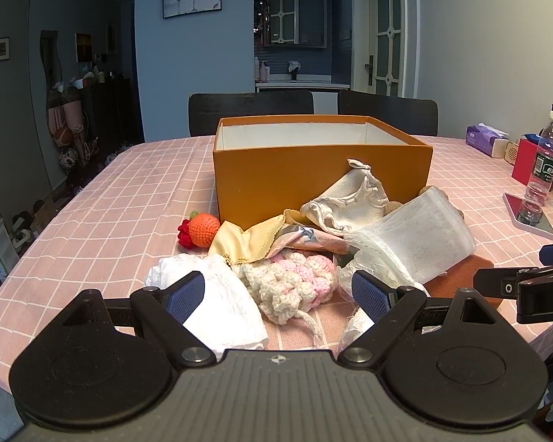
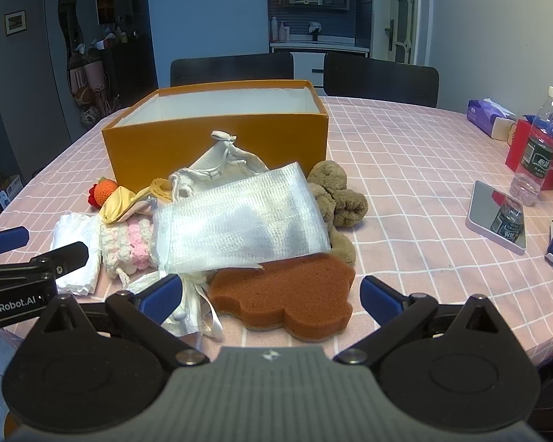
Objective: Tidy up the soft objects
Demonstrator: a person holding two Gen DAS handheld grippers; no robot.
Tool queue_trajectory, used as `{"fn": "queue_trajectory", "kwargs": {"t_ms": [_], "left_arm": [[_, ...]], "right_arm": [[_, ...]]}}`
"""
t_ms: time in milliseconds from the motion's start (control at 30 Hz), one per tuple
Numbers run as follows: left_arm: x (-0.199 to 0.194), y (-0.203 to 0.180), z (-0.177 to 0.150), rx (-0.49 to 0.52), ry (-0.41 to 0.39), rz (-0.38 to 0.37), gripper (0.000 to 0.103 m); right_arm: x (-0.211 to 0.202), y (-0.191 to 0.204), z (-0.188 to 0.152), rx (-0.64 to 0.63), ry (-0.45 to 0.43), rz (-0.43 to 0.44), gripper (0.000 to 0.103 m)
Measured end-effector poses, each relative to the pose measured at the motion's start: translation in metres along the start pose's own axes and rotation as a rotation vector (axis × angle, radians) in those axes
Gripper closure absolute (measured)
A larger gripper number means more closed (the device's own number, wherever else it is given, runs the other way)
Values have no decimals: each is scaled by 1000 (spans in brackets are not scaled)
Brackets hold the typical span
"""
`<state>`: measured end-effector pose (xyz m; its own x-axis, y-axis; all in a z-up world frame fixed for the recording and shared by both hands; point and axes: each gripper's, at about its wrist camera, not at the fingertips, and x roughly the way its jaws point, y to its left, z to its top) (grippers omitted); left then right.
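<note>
Both grippers hang wide open, holding nothing: left gripper [image 1: 278, 296] over the crocheted pink-and-white piece [image 1: 295, 283], right gripper [image 2: 271, 296] over the brown sponge [image 2: 291, 294]. Beyond lies the white mesh pouch [image 2: 239, 221], then the orange box [image 2: 217, 129], its top open.

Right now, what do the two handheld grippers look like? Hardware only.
Both match. The left gripper and right gripper each have a grey ribbed body, black round-lobed linkage arms with silver pivot screws, and two fingers with blue textured pads. In the right wrist view, the left unit's side carries white "GenRobot.AI" lettering. No cables or sleeves are visible.
</note>
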<state>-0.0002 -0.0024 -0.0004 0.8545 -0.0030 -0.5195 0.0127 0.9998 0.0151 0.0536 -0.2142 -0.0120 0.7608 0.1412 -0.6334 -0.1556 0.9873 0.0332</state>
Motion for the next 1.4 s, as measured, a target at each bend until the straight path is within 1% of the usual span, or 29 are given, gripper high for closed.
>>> {"fn": "queue_trajectory", "kwargs": {"t_ms": [1033,1400], "left_arm": [[2,2,3,-11,4,3,0],[4,-3,1,5,13,6,0]], "right_arm": [[3,3,3,-17,16,-2,2],[6,1,1,-7,24,11,2]]}}
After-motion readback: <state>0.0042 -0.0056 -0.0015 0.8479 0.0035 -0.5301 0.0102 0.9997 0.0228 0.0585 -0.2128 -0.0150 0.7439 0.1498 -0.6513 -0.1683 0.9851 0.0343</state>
